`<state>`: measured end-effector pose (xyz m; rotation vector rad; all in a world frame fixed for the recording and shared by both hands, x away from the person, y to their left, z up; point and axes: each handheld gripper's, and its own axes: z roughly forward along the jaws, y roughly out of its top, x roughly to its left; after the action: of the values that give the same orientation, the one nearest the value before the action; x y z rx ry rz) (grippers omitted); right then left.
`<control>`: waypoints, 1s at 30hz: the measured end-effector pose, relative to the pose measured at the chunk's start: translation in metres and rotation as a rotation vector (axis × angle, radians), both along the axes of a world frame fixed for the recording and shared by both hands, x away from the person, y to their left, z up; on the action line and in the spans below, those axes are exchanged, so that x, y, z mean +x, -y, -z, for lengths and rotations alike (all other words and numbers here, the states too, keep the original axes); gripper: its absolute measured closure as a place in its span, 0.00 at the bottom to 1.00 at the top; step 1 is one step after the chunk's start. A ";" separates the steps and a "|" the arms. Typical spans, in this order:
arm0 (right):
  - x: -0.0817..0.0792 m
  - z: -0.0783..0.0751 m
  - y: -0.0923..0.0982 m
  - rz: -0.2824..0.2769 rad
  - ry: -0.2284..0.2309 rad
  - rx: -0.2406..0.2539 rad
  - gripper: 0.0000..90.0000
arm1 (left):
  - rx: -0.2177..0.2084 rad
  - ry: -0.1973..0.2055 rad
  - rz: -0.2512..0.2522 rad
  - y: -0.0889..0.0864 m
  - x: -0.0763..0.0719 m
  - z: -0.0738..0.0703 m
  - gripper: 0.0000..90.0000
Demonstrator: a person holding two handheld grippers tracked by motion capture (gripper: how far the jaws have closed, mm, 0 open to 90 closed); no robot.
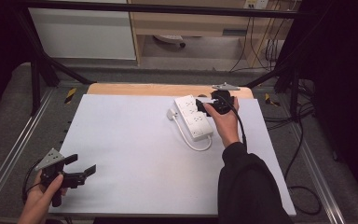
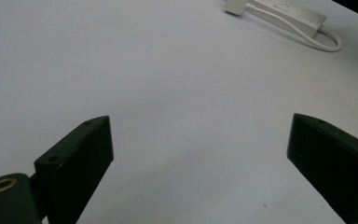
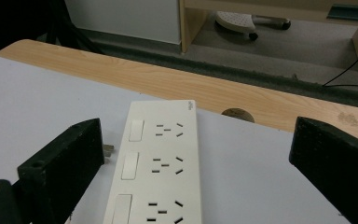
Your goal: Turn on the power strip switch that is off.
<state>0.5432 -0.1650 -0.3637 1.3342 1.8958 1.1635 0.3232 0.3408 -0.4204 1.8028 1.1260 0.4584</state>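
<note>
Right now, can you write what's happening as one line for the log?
right gripper: open, jaws astride power strip | left gripper: open, over bare table | strip: flat, not gripped

White table top (image 1: 135, 154) over a wooden edge carries a white power strip (image 1: 195, 117) with its looped cord

The left gripper (image 1: 79, 168) is black, with a grey three-cornered plate (image 1: 50, 158) on top and a black cable (image 1: 28, 182) behind; its flat jaws have small screw holes and a brass ring; the right gripper (image 1: 204, 103) is black too; the right arm wears a black sleeve (image 1: 247, 186).
</note>
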 end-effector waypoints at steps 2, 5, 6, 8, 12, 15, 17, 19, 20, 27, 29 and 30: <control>0.003 0.003 -0.001 -0.003 -0.007 0.007 0.04 | -0.001 -0.001 0.000 0.000 0.000 0.000 0.08; 0.007 0.007 -0.001 0.001 -0.012 0.019 0.05 | 0.001 0.000 0.001 0.000 0.000 0.000 0.08; 0.009 0.009 -0.002 0.005 -0.011 0.021 0.05 | 0.001 0.000 0.001 0.000 0.000 0.000 0.08; 0.012 0.011 -0.002 0.011 -0.010 0.027 0.05 | -0.001 0.000 0.002 0.000 0.000 0.000 0.08; 0.016 0.017 -0.004 0.024 -0.015 0.034 0.06 | 0.000 0.001 0.003 0.000 0.000 0.000 0.08; 0.017 0.019 -0.005 0.025 -0.018 0.033 0.06 | 0.002 0.003 0.005 0.000 0.000 0.000 0.08; 0.017 0.020 -0.006 0.024 -0.013 0.037 0.07 | -0.001 0.000 0.006 0.000 0.000 0.000 0.08; 0.018 0.020 -0.007 0.023 -0.012 0.038 0.07 | -0.001 0.000 0.007 0.001 0.000 0.000 0.08; 0.018 0.020 -0.007 0.022 -0.008 0.039 0.08 | -0.001 0.000 0.009 0.001 0.000 0.000 0.08; 0.021 0.023 -0.012 0.033 -0.008 0.092 0.11 | -0.001 -0.001 0.010 0.000 0.000 0.000 0.08; 0.021 0.024 -0.013 0.035 -0.009 0.093 0.11 | -0.001 -0.001 0.011 0.000 0.000 0.000 0.08; 0.022 0.025 -0.014 0.036 -0.008 0.093 0.11 | -0.001 -0.001 0.010 0.000 0.000 0.000 0.08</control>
<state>0.5650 -0.1512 -0.3882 1.4188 1.8355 1.2427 0.3232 0.3404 -0.4206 1.8075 1.1169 0.4506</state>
